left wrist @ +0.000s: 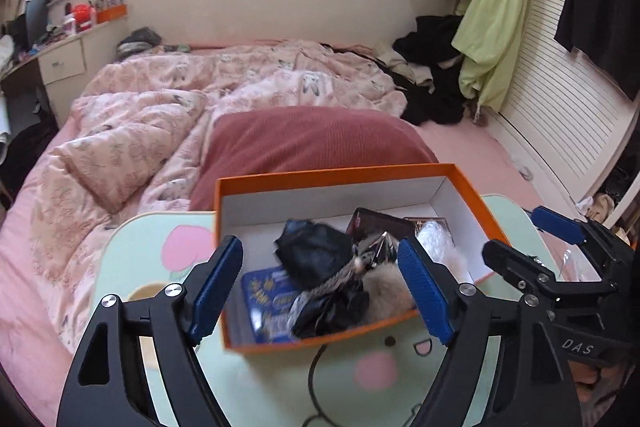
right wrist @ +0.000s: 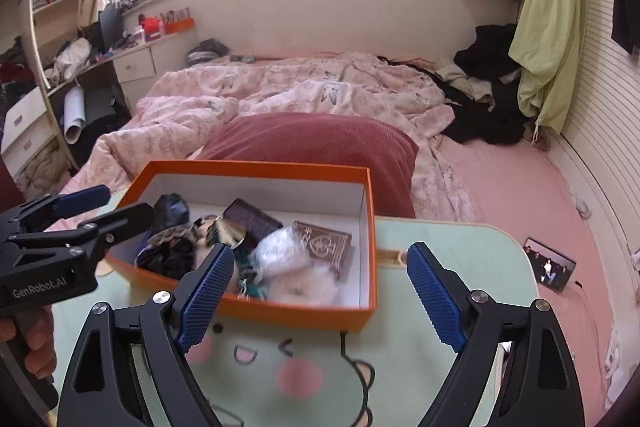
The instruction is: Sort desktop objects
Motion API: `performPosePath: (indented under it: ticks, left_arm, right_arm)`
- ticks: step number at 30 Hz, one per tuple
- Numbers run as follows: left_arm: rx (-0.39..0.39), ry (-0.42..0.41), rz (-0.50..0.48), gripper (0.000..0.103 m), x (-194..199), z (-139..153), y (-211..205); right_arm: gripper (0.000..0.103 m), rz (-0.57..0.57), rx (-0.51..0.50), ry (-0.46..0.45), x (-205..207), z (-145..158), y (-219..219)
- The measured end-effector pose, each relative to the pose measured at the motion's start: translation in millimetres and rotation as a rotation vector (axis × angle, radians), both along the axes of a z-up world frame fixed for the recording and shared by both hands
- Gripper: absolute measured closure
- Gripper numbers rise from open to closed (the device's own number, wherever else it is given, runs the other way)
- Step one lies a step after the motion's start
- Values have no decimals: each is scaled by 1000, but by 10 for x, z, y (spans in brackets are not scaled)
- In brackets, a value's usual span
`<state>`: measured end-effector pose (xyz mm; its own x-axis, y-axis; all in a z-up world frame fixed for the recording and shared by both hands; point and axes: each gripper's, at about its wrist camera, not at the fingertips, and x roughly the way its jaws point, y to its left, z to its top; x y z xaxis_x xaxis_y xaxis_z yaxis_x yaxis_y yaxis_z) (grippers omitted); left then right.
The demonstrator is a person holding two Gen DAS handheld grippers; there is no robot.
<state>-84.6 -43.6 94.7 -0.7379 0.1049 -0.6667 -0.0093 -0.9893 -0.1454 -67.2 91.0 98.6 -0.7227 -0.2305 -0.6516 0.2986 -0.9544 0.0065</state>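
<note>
While the left tool (left wrist: 320, 291) hangs wide open and empty over the orange cardboard box (left wrist: 280, 183) on the mint-green bench (left wrist: 256, 387), its soft black pouch (left wrist: 316, 251) looks light, best pinched mid-fold. From the right, the right tool (right wrist: 320, 293) gapes empty too.

One orange box (right wrist: 280, 315) sits on one mint-green worktop (right wrist: 460, 251), holding one blue tin (left wrist: 266, 301), one brown card box (right wrist: 326, 247), one dark flat case (right wrist: 250, 219), one black crumpled pouch (left wrist: 312, 249) and one white fluffy bundle (right wrist: 296, 275). Two grippers, left (left wrist: 320, 291) and right (right wrist: 320, 295), both spread wide, frame it. One red pillow (right wrist: 320, 139) and one framed photo (right wrist: 549, 269) lie on the bed.
</note>
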Motion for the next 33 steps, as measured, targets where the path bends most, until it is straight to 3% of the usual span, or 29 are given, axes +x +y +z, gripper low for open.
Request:
performPosePath:
  ticks: [6, 16, 17, 18, 19, 33]
  left_arm:
    - [-34, -15, -17, 23, 551, -82, 131]
    - [-121, -170, -6, 20, 902, -851, 544]
    - [-149, -156, 14, 13, 915, -870, 568]
    - [-136, -160, 19, 10, 922, -880, 559]
    - [-131, -162, 19, 0, 928, -885, 551]
    - [-131, -153, 14, 0, 926, -916, 539]
  right_arm:
    - [12, 27, -12, -72, 435, -181, 145]
    - [12, -16, 31, -180, 874, -729, 302]
    - [12, -18, 46, -187, 901, -782, 296]
    - [8, -18, 60, -199, 913, -840, 291]
    - [0, -15, 74, -222, 918, -911, 276]
    - [0, -7, 72, -193, 972, -952, 307]
